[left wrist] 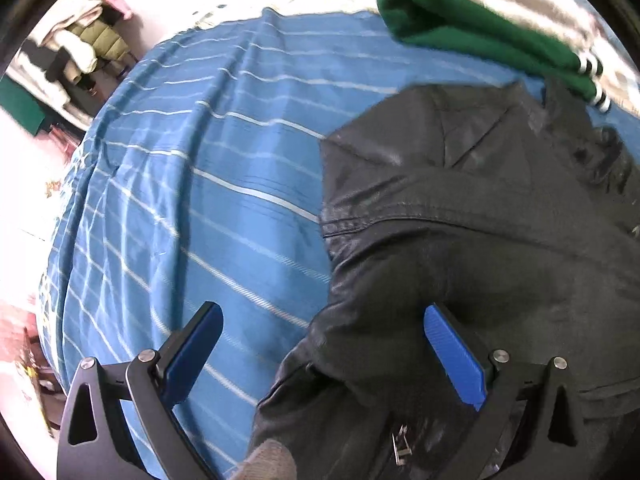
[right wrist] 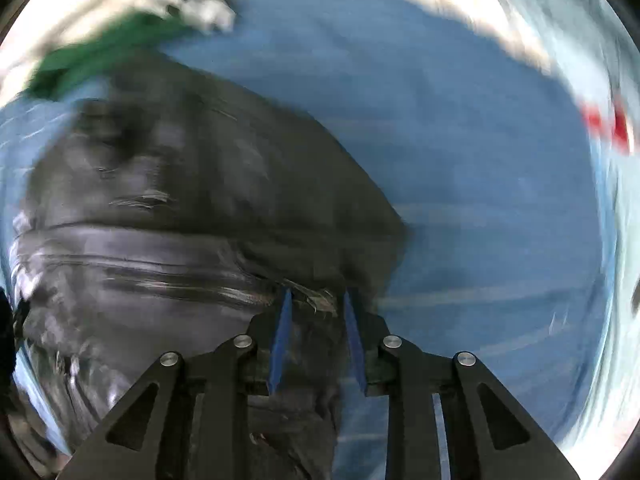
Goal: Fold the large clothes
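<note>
A black leather jacket (left wrist: pixel 472 216) lies on a blue striped bed sheet (left wrist: pixel 192 184). My left gripper (left wrist: pixel 324 312) is open wide above the jacket's lower left edge, with its right finger over the leather and its left finger over the sheet. In the blurred right wrist view the jacket (right wrist: pixel 180 184) fills the left half. My right gripper (right wrist: pixel 316 296) is nearly closed, with a bunched fold of the jacket's edge between its blue pads.
A folded green garment (left wrist: pixel 472 28) with striped cuffs lies at the far edge of the bed, also in the right wrist view (right wrist: pixel 104 56). Hanging clothes (left wrist: pixel 80 48) stand at far left. Blue sheet (right wrist: pixel 480 200) spreads to the right of the jacket.
</note>
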A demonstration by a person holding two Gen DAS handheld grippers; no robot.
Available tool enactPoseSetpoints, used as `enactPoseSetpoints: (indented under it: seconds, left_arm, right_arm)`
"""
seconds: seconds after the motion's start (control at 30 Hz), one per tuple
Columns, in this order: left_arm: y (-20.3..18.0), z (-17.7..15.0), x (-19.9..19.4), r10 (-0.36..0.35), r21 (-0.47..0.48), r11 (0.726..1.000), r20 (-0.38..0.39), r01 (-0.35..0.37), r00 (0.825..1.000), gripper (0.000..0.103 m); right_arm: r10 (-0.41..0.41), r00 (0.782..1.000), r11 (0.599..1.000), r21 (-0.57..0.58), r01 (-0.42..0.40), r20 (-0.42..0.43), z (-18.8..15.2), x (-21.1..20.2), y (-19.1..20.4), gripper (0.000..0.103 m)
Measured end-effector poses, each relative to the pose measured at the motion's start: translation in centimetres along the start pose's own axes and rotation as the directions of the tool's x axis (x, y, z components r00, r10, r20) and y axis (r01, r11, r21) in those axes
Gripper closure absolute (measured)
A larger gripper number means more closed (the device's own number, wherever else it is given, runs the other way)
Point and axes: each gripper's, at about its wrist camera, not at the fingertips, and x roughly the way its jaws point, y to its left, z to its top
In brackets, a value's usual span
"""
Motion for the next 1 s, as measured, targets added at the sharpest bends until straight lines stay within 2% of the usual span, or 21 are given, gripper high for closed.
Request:
enactPoseSetpoints:
  seconds: [0.07,0.13,0.2,0.23,0.3,0.37,0.4,0.5,0.6,0.67,0.73,0.83,0.9,1.0]
  left_arm:
    - [-0.7,0.1,0.9,0.022,0.037,0.999,0.003,-0.022,1.0,0.0]
    - [-1.0,0.0,1.3,0.028,0.055,0.998,0.019,-0.029,0.999,0.0]
    - [-0.8,-0.4,1.4,0.017,0.03,0.999,0.043,-0.018,0.999,0.0]
    - [-0.6,-0.5,1.4,0.007,0.011,1.0,0.051,-0.008,0.999,0.0]
    - [0.0,-0.8,1.5,-0.023,-0.027,0.999,0.054,0.024,0.998,0.0]
    - [0.1,-0.7,1.6,-0.038,-0.041,0.998,0.045,0.04,0.998,0.0]
    - [0.1,-0.7,1.7,-0.042,-0.042,0.998,0.04,0.044,0.998,0.0]
    - [-0.1,-0.5,1.7,-0.047,-0.039,0.998,0.032,0.048,0.998,0.0]
    - [-0.2,-0.3,1.5,-0.038,-0.03,0.999,0.023,0.039,0.999,0.0]
    - [0.0,-0.2,0.9,-0.021,-0.031,0.999,0.004,0.021,1.0,0.0]
    - [0.3,-0.5,-0.5,0.006,-0.048,0.999,-0.001,-0.006,1.0,0.0]
    - [0.4,-2.1,-3.3,0.03,-0.077,0.997,0.002,-0.03,1.0,0.0]
    - [-0.3,-3.5,-4.4,0.063,-0.068,0.996,-0.017,-0.064,0.998,0.0]
    - [-2.3,-6.2,-4.4,0.111,-0.031,0.993,-0.055,-0.112,0.992,0.0]
  right_arm:
    - [0.018,0.998,0.998,0.056,-0.022,0.06,0.0,-1.8,-1.2,0.072]
    - [0.046,0.989,0.997,0.054,-0.053,0.139,-0.6,-4.0,-1.2,0.072]
    - [0.172,0.969,0.984,0.023,-0.179,0.18,-1.4,-5.5,-0.7,0.072]
    - [0.235,0.959,0.971,0.006,-0.239,0.161,-1.6,-5.3,-0.2,0.072]
    - [0.364,0.931,0.932,-0.019,-0.363,0.036,-2.0,-3.0,1.3,0.072]
    - [0.323,0.945,0.946,-0.016,-0.324,-0.055,-2.4,0.1,2.5,0.072]
    - [0.261,0.959,0.964,-0.025,-0.265,-0.106,-2.5,2.4,2.8,0.073]
    - [0.206,0.971,0.975,-0.056,-0.214,-0.123,-2.4,5.2,3.7,0.078]
    - [0.132,0.981,0.986,-0.079,-0.144,-0.142,-2.4,3.2,4.9,0.076]
    - [0.088,0.992,0.991,-0.091,-0.096,-0.088,-3.3,0.0,4.3,0.073]
    - [0.048,0.998,0.994,-0.099,-0.052,-0.042,-4.9,-2.5,2.8,0.054]
    - [0.04,0.998,0.994,-0.101,-0.044,-0.044,-7.9,-4.5,-0.2,0.048]
    - [0.07,0.991,0.991,-0.109,-0.083,-0.114,-10.0,-3.3,-1.6,0.048]
    - [0.127,0.967,0.974,-0.158,-0.164,-0.22,-12.0,0.5,-1.3,0.048]
